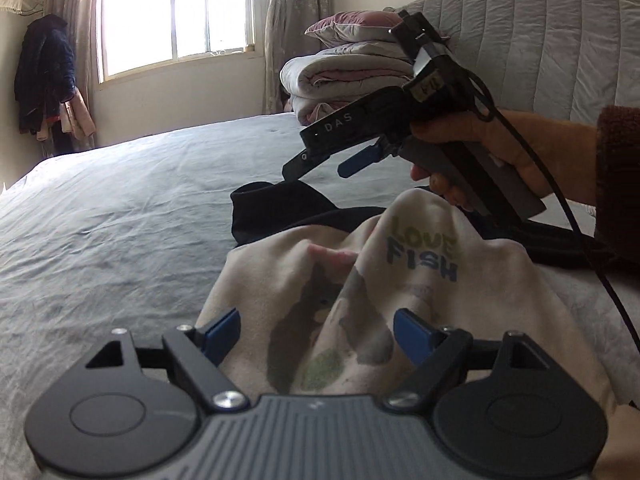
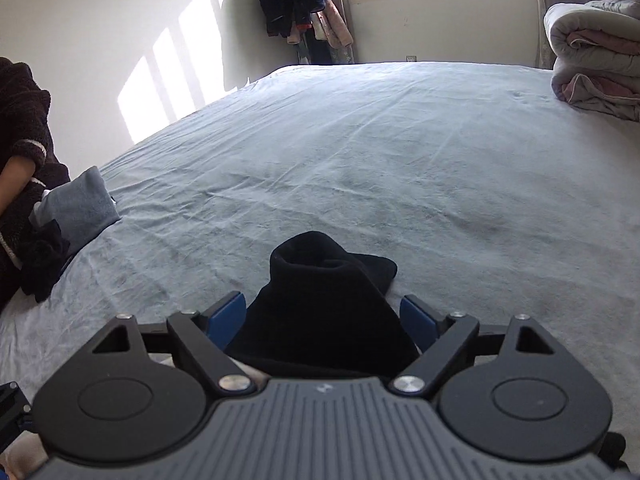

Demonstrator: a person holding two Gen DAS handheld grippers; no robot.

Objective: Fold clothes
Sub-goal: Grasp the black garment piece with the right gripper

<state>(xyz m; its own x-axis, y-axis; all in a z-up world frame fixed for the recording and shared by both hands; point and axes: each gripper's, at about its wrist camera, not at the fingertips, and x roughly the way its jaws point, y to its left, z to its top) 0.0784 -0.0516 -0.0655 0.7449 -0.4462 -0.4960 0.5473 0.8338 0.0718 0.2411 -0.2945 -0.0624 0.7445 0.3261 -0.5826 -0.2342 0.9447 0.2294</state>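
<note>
Both tongs stand apart and grip nothing: the left gripper (image 1: 316, 336) hangs over the crumpled cream printed shirt (image 1: 360, 280), the right gripper (image 2: 324, 320) over the black garment (image 2: 320, 312), with broad bare grey bedsheet (image 2: 360, 152) beyond both.

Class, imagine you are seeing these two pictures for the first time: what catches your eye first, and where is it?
First, the cream shirt printed "LOVE FISH", crumpled on the grey bed just ahead of the open left gripper. Beyond it lies a black garment, with the right gripper hovering above, jaws apart. At the headboard end sits a stack of folded quilts.
</note>
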